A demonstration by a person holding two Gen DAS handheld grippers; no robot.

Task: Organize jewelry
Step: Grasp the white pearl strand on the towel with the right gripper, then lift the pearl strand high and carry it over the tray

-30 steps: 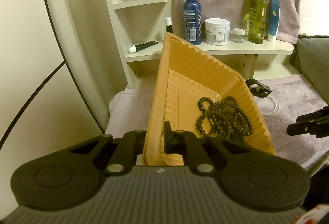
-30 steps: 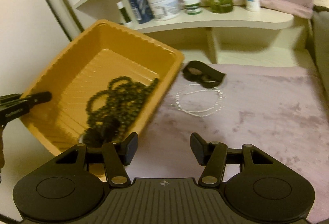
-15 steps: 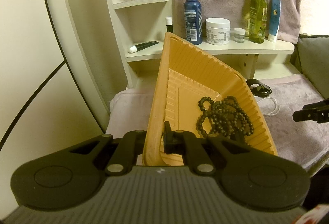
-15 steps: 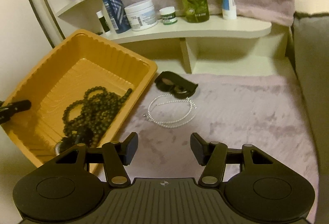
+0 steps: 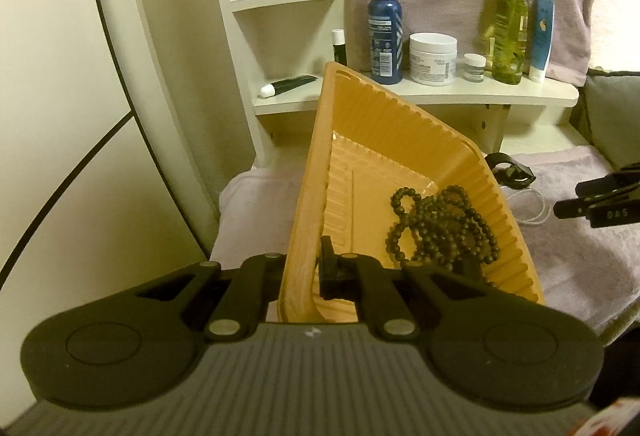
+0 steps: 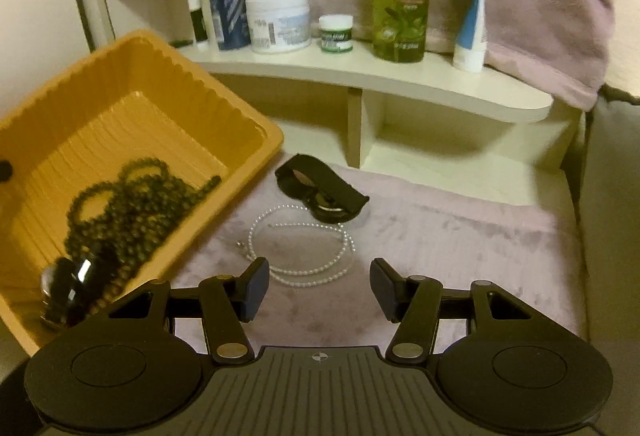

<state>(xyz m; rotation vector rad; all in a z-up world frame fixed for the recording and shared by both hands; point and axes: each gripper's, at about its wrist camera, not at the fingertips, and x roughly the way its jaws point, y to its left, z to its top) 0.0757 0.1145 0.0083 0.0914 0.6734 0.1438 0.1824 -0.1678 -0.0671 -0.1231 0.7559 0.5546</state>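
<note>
Left gripper [image 5: 306, 268] pinches ribbed orange tray [image 5: 400, 139] holding dark beads [image 5: 440, 224].

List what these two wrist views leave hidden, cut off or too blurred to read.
- Right wrist view: motion blur smears the dark bead strands and bottle labels; the orange tray is cut off at the left edge.
- Left wrist view: the tray's right wall hides most of the white bead necklace, and the left gripper covers the tray's near rim.

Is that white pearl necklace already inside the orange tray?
No, the white pearl necklace lies on the mauve cloth beside the orange tray, which holds only dark beads.
</note>
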